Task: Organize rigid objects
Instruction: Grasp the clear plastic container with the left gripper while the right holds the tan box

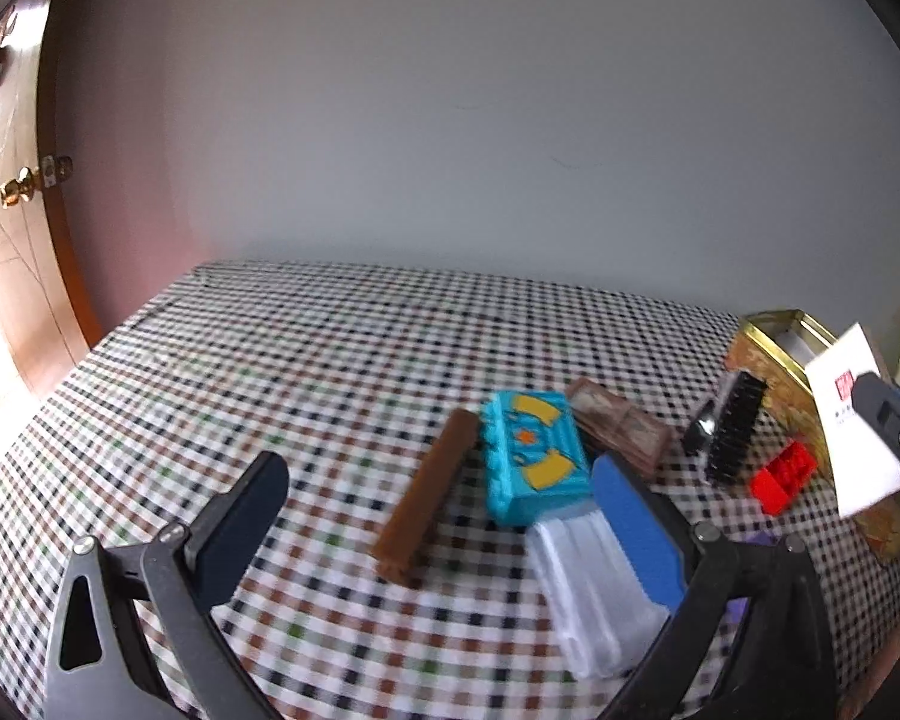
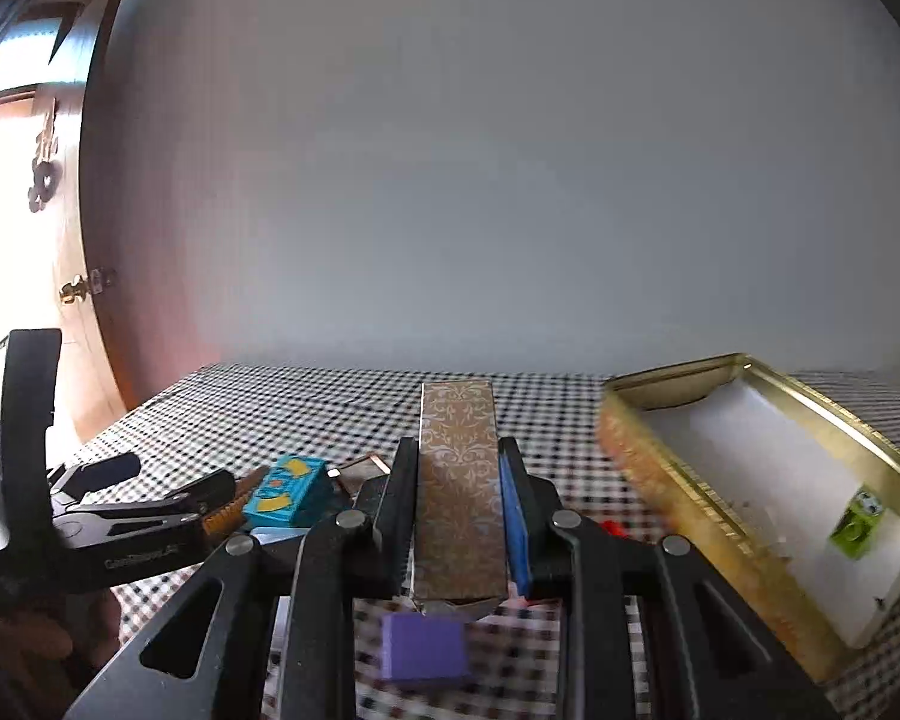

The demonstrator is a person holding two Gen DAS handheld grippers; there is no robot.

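Gold-patterned box (image 2: 461,480) sat clamped upright in the right tool (image 2: 459,516) (above the table (image 2: 330,402)); the left tool (image 1: 444,516) gaped wide, empty.

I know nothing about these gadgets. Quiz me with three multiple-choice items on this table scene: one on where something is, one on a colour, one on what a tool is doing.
1. Where does the gold tin sit relative to the right tool in its own view?
A. to its right
B. to its left
C. under it

2. What colour is the toy block lying beside the brown bar?
A. pink
B. turquoise with yellow marks
C. black

3. What is the right tool doing?
A. standing open and empty
B. clamped on a patterned brown box
C. clamped on a spoon

Key: 1 A, the open tin lies at the right of that view. 2 B, the block is turquoise with yellow patches. 3 B, both pads press the box's sides.
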